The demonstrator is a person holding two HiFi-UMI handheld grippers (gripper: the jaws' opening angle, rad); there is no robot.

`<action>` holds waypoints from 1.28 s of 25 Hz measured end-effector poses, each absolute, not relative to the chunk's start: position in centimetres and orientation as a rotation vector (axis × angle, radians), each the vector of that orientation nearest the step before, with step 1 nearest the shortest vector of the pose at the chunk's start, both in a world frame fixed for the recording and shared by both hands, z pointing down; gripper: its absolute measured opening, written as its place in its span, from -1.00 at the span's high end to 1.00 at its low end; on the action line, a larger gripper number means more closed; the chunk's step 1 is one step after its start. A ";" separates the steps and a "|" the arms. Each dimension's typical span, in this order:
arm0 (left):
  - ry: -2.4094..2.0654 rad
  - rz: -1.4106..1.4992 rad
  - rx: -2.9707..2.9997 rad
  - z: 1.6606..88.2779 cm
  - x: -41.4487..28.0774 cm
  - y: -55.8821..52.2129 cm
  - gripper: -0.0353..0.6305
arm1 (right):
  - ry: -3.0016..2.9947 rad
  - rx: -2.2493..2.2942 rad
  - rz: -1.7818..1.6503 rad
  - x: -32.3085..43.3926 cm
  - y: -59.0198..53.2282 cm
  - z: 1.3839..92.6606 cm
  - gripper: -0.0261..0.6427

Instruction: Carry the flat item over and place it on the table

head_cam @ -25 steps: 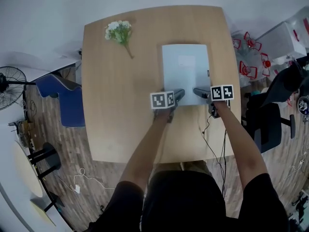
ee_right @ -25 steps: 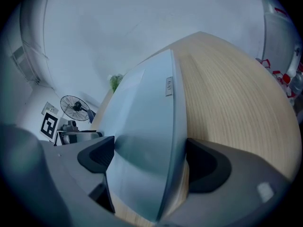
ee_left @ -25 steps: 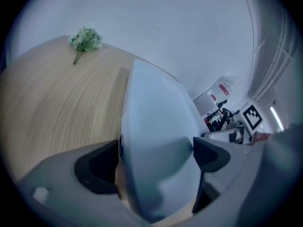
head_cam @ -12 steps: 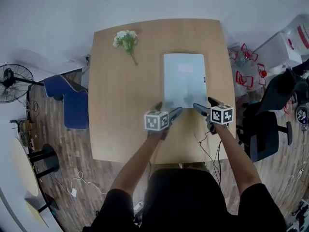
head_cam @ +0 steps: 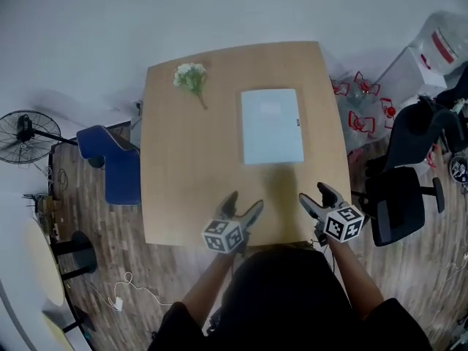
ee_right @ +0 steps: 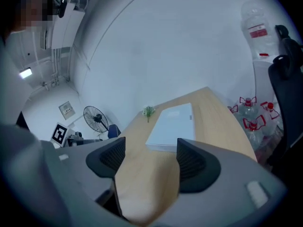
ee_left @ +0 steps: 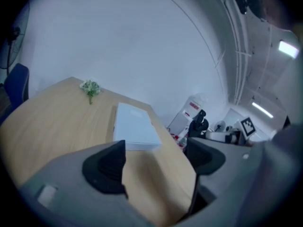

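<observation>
Nearest, at the bottom centre of the head view: a person in a dark top, both forearms reaching up the frame. Left gripper (head_cam: pixel 243 205), grey with black pads and a black-and-white marker cube, is above the near edge of the light wooden table (head_cam: pixel 183 167), lower centre-left of the frame. Its jaws stand fairly wide and have just been closing a little; its own view shows only table top beyond the gap, with nothing between the pads. Right gripper (head_cam: pixel 313 194), of the same make, is level with it at the lower centre-right. Its jaws are apart, somewhat narrower than the left pair, and have likewise just been closing, with nothing between them. Next, past a stretch of bare wood and well apart from both grippers: the pale blue flat rectangular item (head_cam: pixel 272 126), lying flat on the table right of centre, its long sides running up the frame. Farther, at the table's upper-left corner: a small bunch of white flowers on a green stem (head_cam: pixel 190 77), lying on the wood apart from the item. Around the table on the wood-plank floor: a blue chair (head_cam: pixel 113 163) at its left edge, a black standing fan (head_cam: pixel 22 126) at far left, a black office chair (head_cam: pixel 402 196) at right, and clear water bottles with red handles (head_cam: pixel 358 108) beside the upper right edge. Farthest: a plain white wall across the top.
</observation>
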State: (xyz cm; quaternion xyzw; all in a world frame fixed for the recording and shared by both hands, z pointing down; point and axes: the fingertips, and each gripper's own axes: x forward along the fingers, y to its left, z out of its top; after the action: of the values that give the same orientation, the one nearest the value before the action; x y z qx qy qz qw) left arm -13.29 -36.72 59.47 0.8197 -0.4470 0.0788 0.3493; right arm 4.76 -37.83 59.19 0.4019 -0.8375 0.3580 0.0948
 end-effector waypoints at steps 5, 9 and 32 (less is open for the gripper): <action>-1.473 0.106 2.208 55.3 -15.9 -34.9 0.56 | -2.526 1.263 0.954 6.3 -34.4 58.1 0.31; -1.578 0.064 2.208 53.4 -16.8 -35.0 0.87 | -2.587 1.331 0.744 7.5 -33.9 54.8 0.79; -1.586 0.057 2.330 49.9 -19.2 -33.3 0.89 | -2.624 1.545 0.343 5.2 -34.0 47.7 0.92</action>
State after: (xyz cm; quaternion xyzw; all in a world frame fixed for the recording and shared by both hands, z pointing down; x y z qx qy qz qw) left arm -19.19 -33.28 49.87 0.8158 -0.5552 0.0201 0.1608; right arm 5.24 -34.04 47.67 0.5037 -0.8558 0.1118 0.0386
